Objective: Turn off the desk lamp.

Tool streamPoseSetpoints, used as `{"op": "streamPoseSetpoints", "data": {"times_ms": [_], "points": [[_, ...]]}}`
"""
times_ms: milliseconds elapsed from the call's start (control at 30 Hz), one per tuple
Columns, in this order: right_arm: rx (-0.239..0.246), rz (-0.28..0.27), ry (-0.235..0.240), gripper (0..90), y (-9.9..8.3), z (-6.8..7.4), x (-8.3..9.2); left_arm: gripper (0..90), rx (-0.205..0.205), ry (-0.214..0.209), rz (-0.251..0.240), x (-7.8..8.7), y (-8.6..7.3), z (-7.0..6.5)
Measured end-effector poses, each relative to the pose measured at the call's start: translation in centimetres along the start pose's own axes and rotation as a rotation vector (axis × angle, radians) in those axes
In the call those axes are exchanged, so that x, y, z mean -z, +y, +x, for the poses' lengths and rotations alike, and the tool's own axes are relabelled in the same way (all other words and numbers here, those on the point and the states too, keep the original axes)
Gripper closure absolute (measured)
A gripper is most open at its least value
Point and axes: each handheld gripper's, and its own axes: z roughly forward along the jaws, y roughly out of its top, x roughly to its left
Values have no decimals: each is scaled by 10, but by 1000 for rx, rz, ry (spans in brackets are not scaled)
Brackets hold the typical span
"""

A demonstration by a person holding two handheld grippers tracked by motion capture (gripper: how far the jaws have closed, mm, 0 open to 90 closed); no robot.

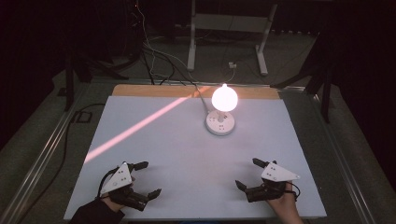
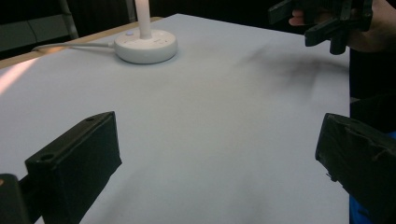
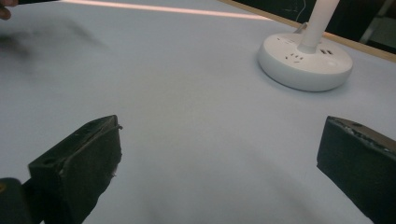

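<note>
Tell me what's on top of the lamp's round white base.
A white stem rises from the middle of the lamp base, carrying the glowing bulb. Small sockets and a button mark the base's top. The bulb's glare hides part of the stem from above.

Table top (image 1: pixel 187 154): pale grey-blue, plain, crossed by a pinkish-orange light streak (image 1: pixel 140 123) from left edge toward far edge. Tan wood strip (image 1: pixel 154 91) along far edge. Lamp base (image 1: pixel 220 122): white, round; bulb (image 1: pixel 224 98) glowing white-pink; stem (image 3: pixel 317 23) white. Left gripper (image 1: pixel 148 179) and right gripper (image 1: pixel 246 173): black jaws, light grey three-cornered plates. Surroundings dark.
</note>
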Motion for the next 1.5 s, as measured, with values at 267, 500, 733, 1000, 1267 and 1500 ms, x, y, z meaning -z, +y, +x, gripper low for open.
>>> {"op": "streamPoseSetpoints", "data": {"times_ms": [267, 500, 733, 1000, 1267, 1500], "points": [[23, 0, 39, 0, 0, 4, -1, 6, -1, -2, -5, -1, 1, 1], [49, 24, 37, 0, -1, 6, -6, 6, 14, -6, -16, -2, 2, 4], [45, 17, 51, 0, 3, 8, -6, 6, 19, -7, -24, 1, 1, 1], [41, 9, 85, 0, 18, 18, -4, 6, 12, -5, -28, 5, 1, -3], [-18, -54, 95, 0, 31, 10, 0, 6, 15, -11, -23, 4, 1, -2], [-35, -94, 82, 0, 41, 6, 7, 6, 15, -13, -26, 4, 1, -2]]}}
